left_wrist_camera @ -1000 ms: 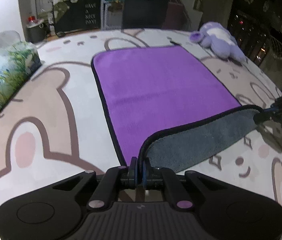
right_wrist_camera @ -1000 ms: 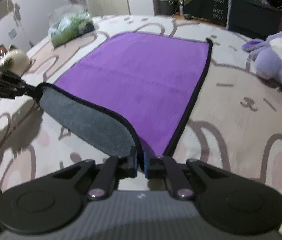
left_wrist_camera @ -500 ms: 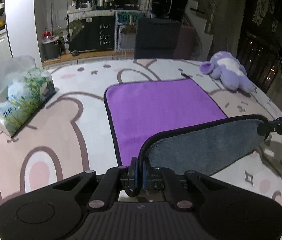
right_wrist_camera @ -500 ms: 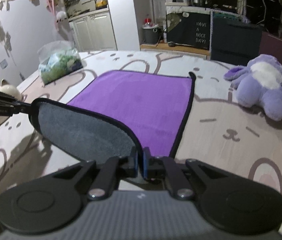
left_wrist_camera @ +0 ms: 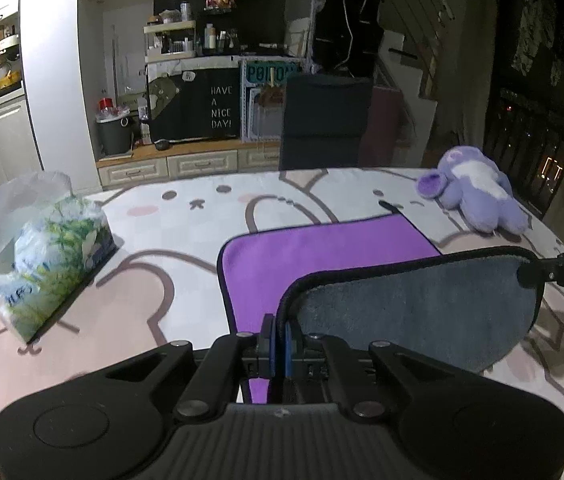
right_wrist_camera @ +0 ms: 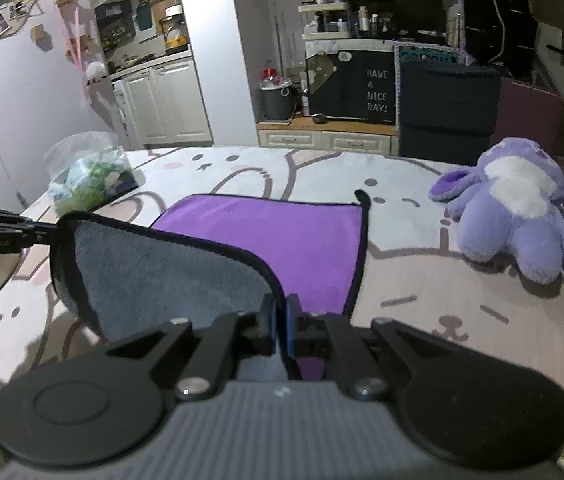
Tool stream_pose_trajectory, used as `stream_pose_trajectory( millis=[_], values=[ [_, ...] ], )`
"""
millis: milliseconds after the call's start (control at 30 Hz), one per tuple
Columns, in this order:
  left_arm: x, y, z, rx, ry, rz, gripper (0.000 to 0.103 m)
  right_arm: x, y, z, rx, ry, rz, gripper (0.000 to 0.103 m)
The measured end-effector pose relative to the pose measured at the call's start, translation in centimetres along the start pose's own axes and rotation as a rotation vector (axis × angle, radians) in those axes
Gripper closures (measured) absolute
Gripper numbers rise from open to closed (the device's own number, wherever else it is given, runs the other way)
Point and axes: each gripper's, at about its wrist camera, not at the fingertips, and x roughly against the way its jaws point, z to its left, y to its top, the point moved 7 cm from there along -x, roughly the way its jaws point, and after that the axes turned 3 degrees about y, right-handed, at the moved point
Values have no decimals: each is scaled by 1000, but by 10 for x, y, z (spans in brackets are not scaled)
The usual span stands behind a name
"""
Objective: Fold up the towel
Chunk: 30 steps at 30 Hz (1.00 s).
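A purple towel (left_wrist_camera: 322, 256) with a grey underside and black trim lies on the bear-print table cover (left_wrist_camera: 170, 264). Its near edge is lifted, so the grey underside (left_wrist_camera: 414, 304) faces me. My left gripper (left_wrist_camera: 280, 340) is shut on the near left corner. My right gripper (right_wrist_camera: 281, 320) is shut on the near right corner; it also shows at the right in the left wrist view (left_wrist_camera: 562, 270). The towel (right_wrist_camera: 282, 236) hangs stretched between both grippers, its far half flat on the table. The left gripper appears at the left of the right wrist view (right_wrist_camera: 38, 232).
A bagged tissue pack (left_wrist_camera: 42, 256) sits at the left of the table. A purple plush toy (left_wrist_camera: 474, 196) lies at the far right; it also shows in the right wrist view (right_wrist_camera: 522, 208). A dark chair (left_wrist_camera: 326, 120) and cabinets stand beyond the far edge.
Both grippers have risen and tilted up with the towel's near edge. More grey underside shows and less purple top is visible.
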Motion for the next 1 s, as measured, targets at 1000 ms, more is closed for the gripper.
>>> stream_pose_trajectory(
  millis=[1000],
  values=[
    [-103,70,38,12,40,-27,98,-96,90,-35,26,-79,-76,97]
  ],
)
